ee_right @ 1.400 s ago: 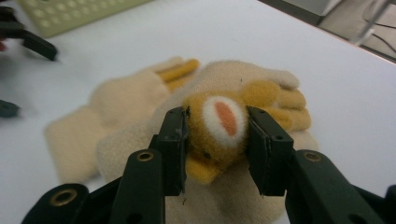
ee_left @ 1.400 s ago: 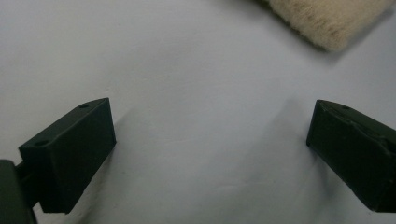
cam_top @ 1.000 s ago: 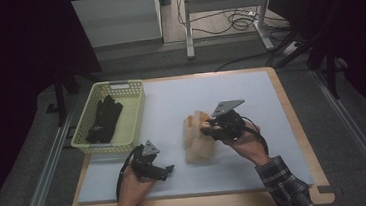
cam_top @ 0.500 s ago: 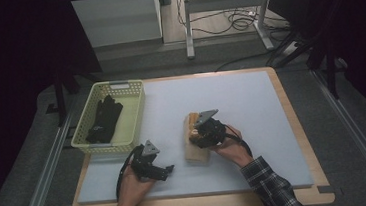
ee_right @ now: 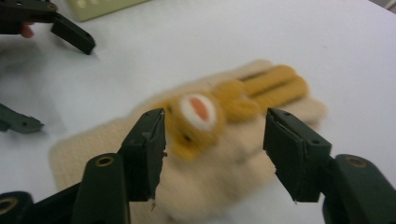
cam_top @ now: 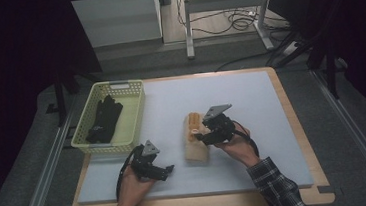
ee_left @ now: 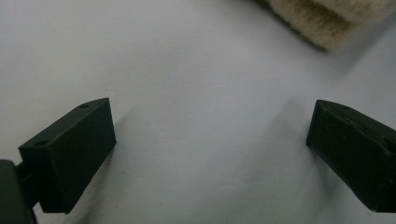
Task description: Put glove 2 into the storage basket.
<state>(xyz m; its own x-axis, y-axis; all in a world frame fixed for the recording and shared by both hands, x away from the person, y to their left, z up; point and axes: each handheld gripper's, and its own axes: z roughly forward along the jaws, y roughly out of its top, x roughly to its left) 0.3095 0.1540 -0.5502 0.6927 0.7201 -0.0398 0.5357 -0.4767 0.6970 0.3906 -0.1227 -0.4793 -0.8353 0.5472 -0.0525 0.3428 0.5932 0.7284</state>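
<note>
- My right gripper (ee_right: 215, 154) hangs over the cream glove (cam_top: 196, 139), jaws just opening, gripping nothing.
- My left gripper (ee_left: 210, 149) gapes empty above the mat (cam_top: 251, 107).

a lab-style recording room: dark curtains, a padded table (cam_top: 273, 125) on metal rails (cam_top: 42, 180), loose cables (cam_top: 237, 23) on the floor behind.

My wooden-edged table (cam_top: 286, 106), its pale grey mat (cam_top: 251, 102), a yellow slotted basket (cam_top: 136, 112) at the far left, a cream plush mitten with orange bear (cam_top: 195, 143) lying mid-mat before me.
</note>
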